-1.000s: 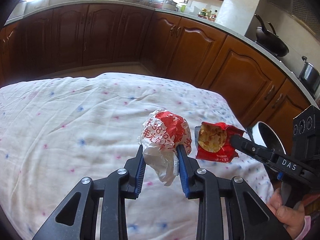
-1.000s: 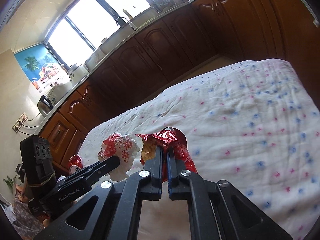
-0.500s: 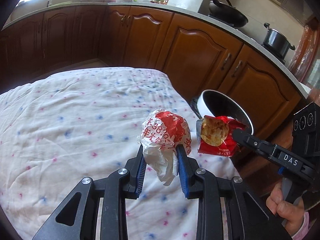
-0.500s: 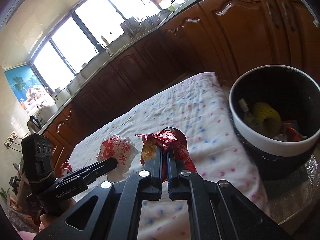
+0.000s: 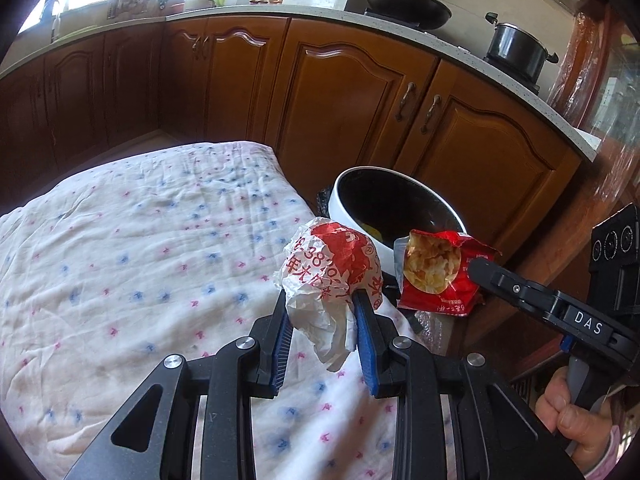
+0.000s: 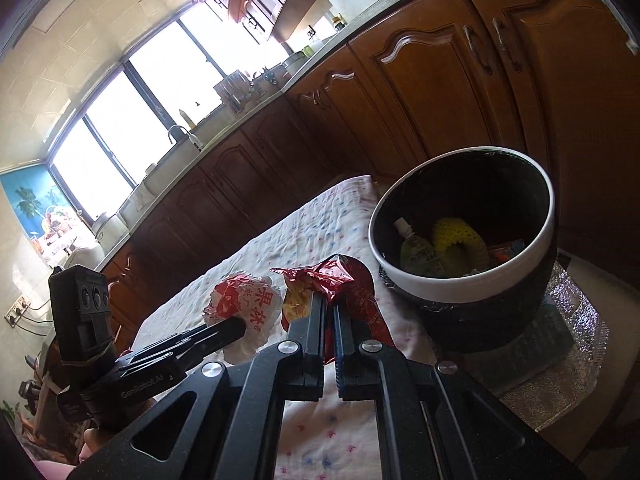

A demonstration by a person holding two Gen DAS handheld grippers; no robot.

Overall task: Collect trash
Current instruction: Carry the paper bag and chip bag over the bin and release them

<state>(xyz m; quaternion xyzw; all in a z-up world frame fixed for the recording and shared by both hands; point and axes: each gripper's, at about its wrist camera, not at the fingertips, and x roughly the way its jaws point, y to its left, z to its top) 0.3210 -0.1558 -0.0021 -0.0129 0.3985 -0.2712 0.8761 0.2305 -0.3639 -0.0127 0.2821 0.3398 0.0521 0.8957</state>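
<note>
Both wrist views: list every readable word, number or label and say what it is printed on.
"DAS": white letters on the right tongs, seen in the left wrist view.
"GenRobot.AI": on the left tongs, seen in the right wrist view.
"38" and Chinese characters: red print on the crumpled white wrapper, only partly legible.
"果" and another character: on the same wrapper in the right wrist view.
Red chip bag: small print, too blurred to read.
Pouch in the trash bin: label unreadable.
</note>
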